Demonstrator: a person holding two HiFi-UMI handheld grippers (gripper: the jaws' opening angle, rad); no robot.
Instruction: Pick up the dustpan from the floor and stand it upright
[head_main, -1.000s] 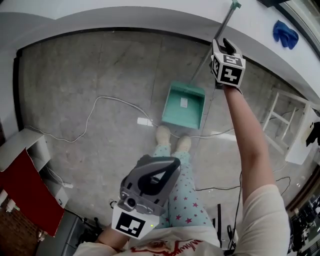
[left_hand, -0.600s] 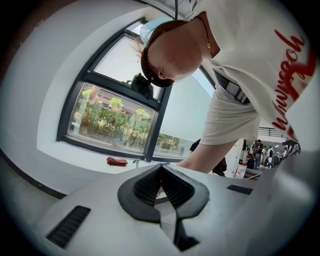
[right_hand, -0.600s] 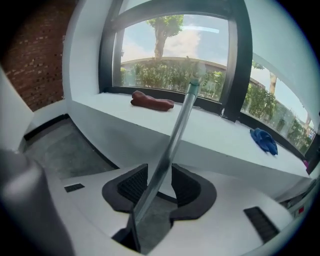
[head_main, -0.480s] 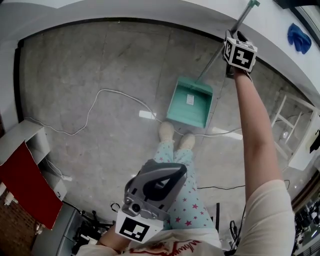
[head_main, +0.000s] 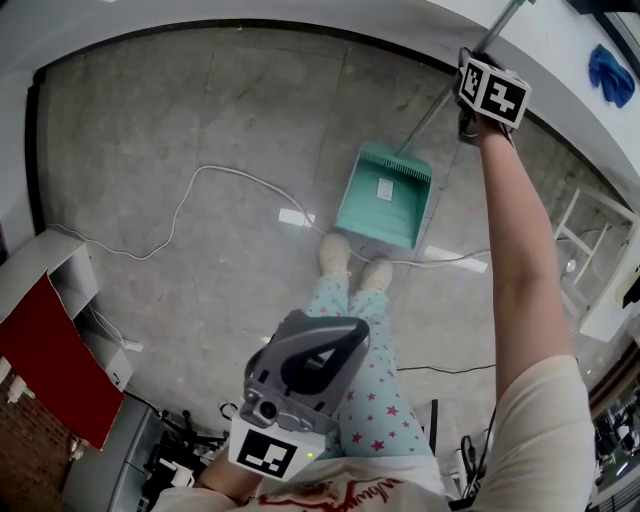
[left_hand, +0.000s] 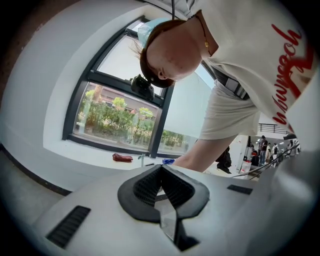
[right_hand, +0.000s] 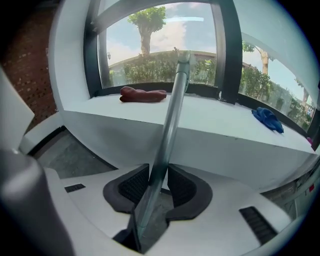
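right gripper (right_hand: 159, 184): jaws closing on the thin grey metal pole handle (right_hand: 172, 107), which runs up between the two black pads. they seem to press it from both sides, though contact on the right pad is hard to make out. the grip sits high on the pole with the arm stretched out, likely for leverage to swing the pan up.

the pole slants down to the mint-green plastic dustpan (head_main: 385, 195). its tray lies flat on the grey stone floor (head_main: 200, 120), just ahead of the person's feet (head_main: 335, 252) and near the white window ledge (right_hand: 215, 120). not upright yet.

left gripper (left_hand: 161, 186): jaws together, empty, parked low by the body, out of the way.
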